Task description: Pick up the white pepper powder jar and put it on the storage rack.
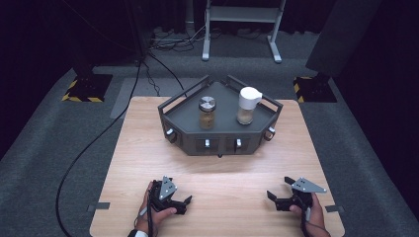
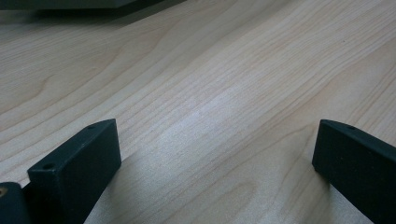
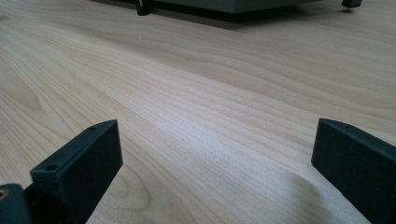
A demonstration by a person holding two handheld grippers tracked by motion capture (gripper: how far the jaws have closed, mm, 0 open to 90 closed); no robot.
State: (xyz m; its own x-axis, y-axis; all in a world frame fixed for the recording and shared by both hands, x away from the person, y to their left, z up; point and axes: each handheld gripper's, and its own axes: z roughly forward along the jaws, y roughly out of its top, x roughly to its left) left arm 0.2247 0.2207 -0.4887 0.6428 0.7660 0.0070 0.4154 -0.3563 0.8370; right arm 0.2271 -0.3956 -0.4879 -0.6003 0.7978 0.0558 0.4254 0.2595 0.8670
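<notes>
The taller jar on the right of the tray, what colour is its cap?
White. The taller jar has a white cap, clearest in the high view.

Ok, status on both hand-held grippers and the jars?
Left hand-held gripper open, empty. Right hand-held gripper open, empty. Metal-lid jar and white-cap jar upright on grey tray. Bare table between.

The light wooden table [image 1: 148,148] has a pale beige colour with fine brown grain lines. The angular metal tray [image 1: 217,136] is dark grey. The glass jar with silver lid [image 1: 207,113] holds something golden brown. The bottle with white cap [image 1: 246,105] shows beige content. Both grippers' jaws are matte black.
</notes>
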